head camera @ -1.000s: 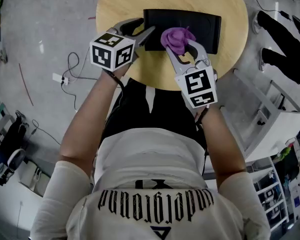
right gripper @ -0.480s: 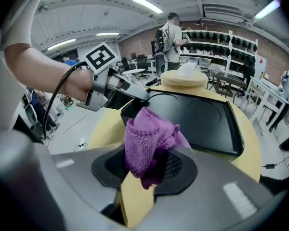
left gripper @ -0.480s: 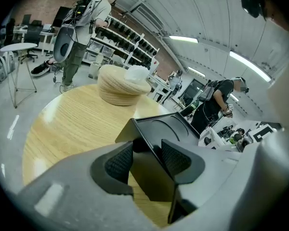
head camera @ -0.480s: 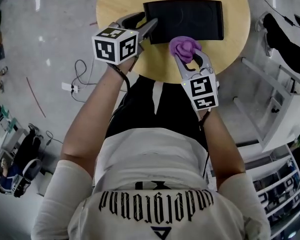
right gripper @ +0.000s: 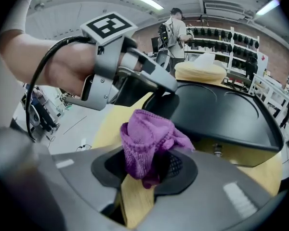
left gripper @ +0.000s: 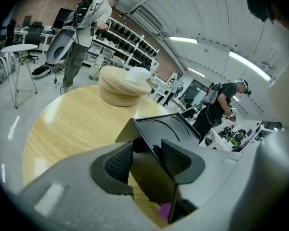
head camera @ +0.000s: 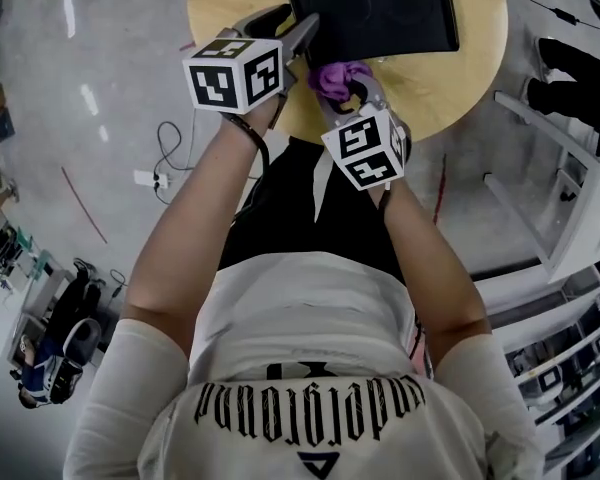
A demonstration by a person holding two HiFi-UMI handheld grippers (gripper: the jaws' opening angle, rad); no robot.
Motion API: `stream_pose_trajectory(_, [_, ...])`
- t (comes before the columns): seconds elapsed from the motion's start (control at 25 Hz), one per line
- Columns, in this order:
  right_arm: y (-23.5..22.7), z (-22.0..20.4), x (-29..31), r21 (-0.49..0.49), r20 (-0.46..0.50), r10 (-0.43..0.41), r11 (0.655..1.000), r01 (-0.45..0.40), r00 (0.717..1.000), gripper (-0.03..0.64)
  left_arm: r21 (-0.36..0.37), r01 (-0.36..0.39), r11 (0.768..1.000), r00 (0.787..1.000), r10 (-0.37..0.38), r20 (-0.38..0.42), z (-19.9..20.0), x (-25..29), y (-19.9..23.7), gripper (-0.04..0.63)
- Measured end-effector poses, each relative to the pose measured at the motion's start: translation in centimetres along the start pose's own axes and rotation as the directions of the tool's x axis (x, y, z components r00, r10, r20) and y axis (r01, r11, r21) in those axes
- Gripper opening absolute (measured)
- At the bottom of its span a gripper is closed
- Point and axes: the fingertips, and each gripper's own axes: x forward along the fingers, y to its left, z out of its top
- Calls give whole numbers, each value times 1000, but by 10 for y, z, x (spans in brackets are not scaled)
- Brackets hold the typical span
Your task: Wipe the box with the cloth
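While my left gripper (left gripper: 147,160) clamps the box (head camera: 380,13) and my right gripper (right gripper: 147,165) pinches the cloth (right gripper: 147,136), I should rub the near side firmly.

One box (head camera: 370,13), one cloth (head camera: 330,72), one table (head camera: 230,8), two hand-held grippers: left (head camera: 296,24), right (head camera: 348,84).

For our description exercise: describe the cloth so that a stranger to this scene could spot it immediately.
On the round pale wooden table is a flat black box. By its near edge, the right gripper's tongs pinch a crumpled purple knitted cloth, the only brightly coloured, soft thing there.
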Motion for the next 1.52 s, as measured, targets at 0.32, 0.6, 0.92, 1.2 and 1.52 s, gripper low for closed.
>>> stream_pose_trajectory(0.32, [-2, 1, -5, -11, -5, -4, 1000, 4, 1000, 130, 16, 3, 1000, 1000, -3, -5, 1, 3, -2, 201])
stream_pose_trajectory(0.6, [-63, -7, -56, 101, 26, -88, 991, 85, 996, 130, 33, 5, 999, 1000, -5, -14, -1, 4, -6, 202])
stream_pose_trajectory(0.92, [-178, -54, -112, 213, -21, -286, 935, 284, 958, 130, 45, 8, 999, 1000, -7, -30, -3, 4, -6, 206])
stream_pose_trajectory(1.2, [-225, -76, -121, 256, -70, -336, 904, 342, 939, 129, 47, 4, 999, 999, -3, -39, 2, 6, -8, 206])
stream_pose_trajectory(1.52, [-185, -70, -87, 281, -81, -255, 922, 267, 964, 127, 45, -6, 999, 999, 7, -36, 0, 7, -6, 206])
